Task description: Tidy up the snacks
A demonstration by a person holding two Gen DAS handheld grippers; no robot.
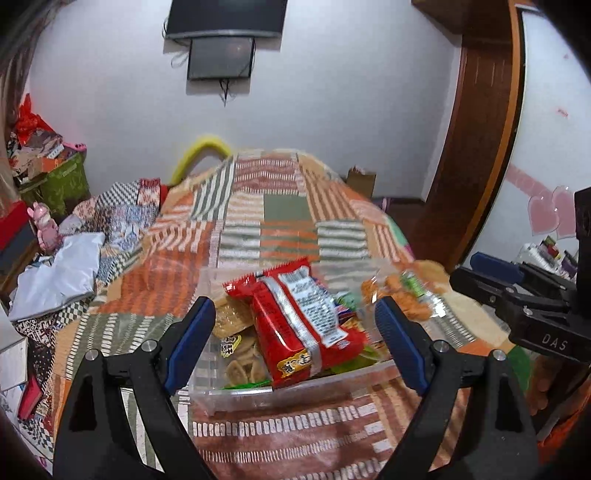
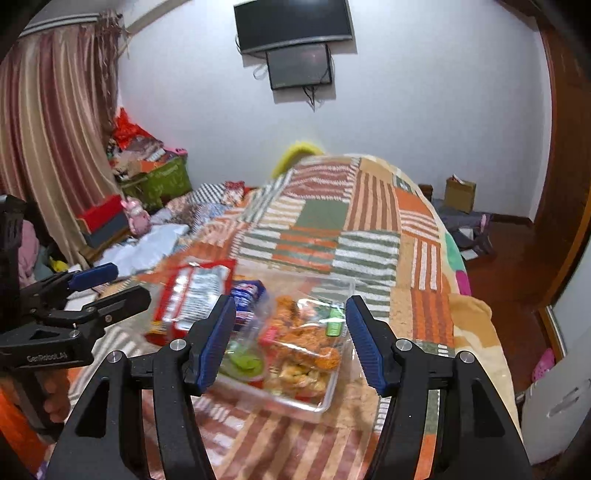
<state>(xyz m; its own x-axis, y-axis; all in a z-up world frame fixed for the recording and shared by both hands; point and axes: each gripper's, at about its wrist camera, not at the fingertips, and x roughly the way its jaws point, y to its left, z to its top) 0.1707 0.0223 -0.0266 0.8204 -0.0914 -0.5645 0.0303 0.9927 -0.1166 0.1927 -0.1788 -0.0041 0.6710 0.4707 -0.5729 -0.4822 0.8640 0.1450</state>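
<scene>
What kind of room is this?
Most likely a bedroom in a home. A bed spread with a patchwork orange, green and white blanket fills the middle, a black flat television hangs on the white wall, and long striped pink curtains hang at the left.

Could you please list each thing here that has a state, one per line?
left hand-held gripper: open, holding nothing.
right hand-held gripper: open, holding nothing.
clear plastic bin: uncovered, filled with snacks, on the patchwork bedspread.
red snack packet: sealed, lying on top of the pile.
wall screen: off.
</scene>
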